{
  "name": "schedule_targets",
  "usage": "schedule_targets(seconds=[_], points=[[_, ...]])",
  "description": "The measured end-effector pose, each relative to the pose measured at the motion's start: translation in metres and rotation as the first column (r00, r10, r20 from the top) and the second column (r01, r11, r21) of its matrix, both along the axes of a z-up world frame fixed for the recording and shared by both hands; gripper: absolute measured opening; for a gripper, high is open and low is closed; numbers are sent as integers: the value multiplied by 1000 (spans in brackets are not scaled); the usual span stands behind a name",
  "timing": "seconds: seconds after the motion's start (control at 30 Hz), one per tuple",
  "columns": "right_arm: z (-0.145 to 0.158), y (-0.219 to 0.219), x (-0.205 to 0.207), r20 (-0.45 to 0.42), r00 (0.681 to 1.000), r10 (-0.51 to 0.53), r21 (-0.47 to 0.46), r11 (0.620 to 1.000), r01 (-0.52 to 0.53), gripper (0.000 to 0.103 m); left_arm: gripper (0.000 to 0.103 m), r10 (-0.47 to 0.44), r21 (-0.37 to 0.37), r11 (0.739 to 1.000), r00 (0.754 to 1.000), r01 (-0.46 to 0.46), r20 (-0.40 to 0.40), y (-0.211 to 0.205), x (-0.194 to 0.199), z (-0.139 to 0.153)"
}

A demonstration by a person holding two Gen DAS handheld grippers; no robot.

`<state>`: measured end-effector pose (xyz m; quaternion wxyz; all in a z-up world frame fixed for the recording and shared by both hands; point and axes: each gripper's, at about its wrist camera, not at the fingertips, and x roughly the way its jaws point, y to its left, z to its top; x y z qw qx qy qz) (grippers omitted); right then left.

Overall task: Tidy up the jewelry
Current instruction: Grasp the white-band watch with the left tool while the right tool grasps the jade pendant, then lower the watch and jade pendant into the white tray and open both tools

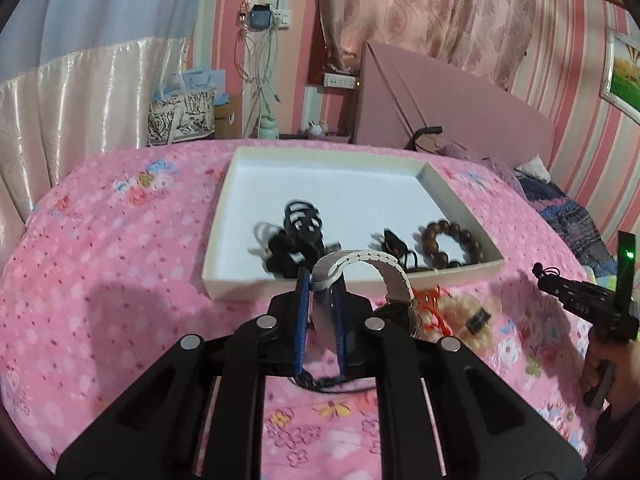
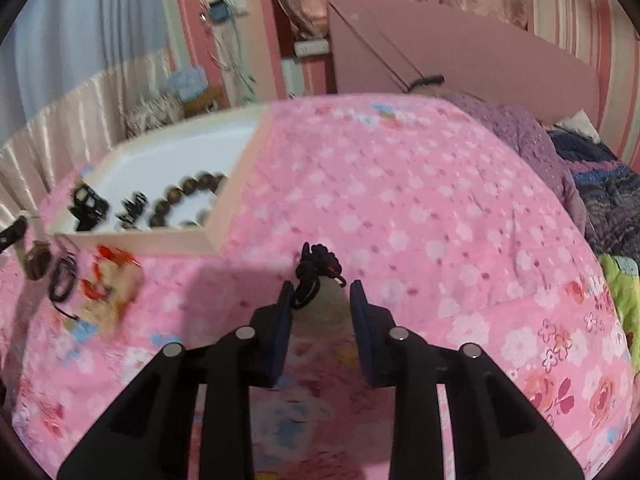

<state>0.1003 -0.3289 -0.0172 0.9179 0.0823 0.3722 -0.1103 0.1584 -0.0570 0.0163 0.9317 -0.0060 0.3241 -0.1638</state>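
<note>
A white shallow box (image 1: 352,276) lies on the pink bed; it also shows in the right wrist view (image 2: 152,236). Inside are black hair ties (image 1: 296,236), a small black piece (image 1: 394,242) and a brown bead bracelet (image 1: 450,246). My left gripper (image 1: 320,280) is shut on a wristwatch with a white-and-silver band (image 1: 376,264), held just before the box's near wall. My right gripper (image 2: 320,292) holds a pale pendant (image 2: 324,304) on a black cord (image 2: 316,270) between its pads, above the blanket right of the box.
On the blanket near the box lie a blond fluffy hair piece with red threads (image 1: 460,312), a black cord loop (image 2: 62,280) and a round brown item (image 2: 38,264). A pink headboard (image 1: 440,104) and pillows stand behind. A folded purple blanket (image 2: 532,144) lies at right.
</note>
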Motion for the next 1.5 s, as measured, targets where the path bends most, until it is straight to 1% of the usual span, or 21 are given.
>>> schedule_targets(seconds=[0.1,0.17,0.33,0.43,0.53,0.6,0.73,0.8,0.87,0.93,1.0,1.1,1.17,1.2,1.4,1.5], points=[[17,13,5,50,999,17,-6,1000,-17,27,9,4,-8,1000,1000,-4,11,2,7,9],[26,23,12,68,997,33,-10,999,-32,27,9,6,-18,1000,1000,-5,19,2,14,15],[50,48,38,132,987,87,-3,996,-87,27,10,12,-40,999,999,-11,36,-3,31,29],[62,61,54,161,981,112,-6,994,-113,27,10,22,-39,999,998,-20,51,-8,41,34],[76,74,72,192,972,139,-41,990,-133,27,9,31,-51,998,998,-28,56,-12,50,36],[80,78,79,210,966,153,-45,988,-147,27,10,38,-46,998,997,-35,67,-16,55,34],[67,84,81,227,960,166,-54,986,-158,27,10,47,-41,998,996,-44,74,-21,59,18],[53,86,83,205,964,167,-44,986,-161,27,10,45,-38,998,997,-43,55,-23,61,5],[43,89,85,183,968,171,-65,985,-162,27,10,37,-38,999,998,-35,42,-26,62,-4],[38,92,85,175,969,172,-93,983,-157,27,10,44,-16,999,997,-44,58,-31,59,-10],[32,92,86,170,970,176,-73,983,-166,27,10,43,-11,999,997,-42,66,-34,56,-15],[25,92,89,160,972,170,-77,984,-159,27,10,32,-4,999,997,-32,75,-38,54,-18],[22,92,89,152,975,164,-89,984,-152,27,10,27,-13,1000,997,-26,78,-40,53,-20],[21,92,89,154,975,161,-85,985,-149,27,10,24,-5,1000,996,-23,81,-42,52,-20],[18,93,90,159,973,169,-77,984,-158,27,10,17,-23,1000,997,-15,75,-44,55,-23],[17,93,91,158,973,171,-76,984,-161,27,10,14,-14,1000,997,-13,78,-49,57,-23]])
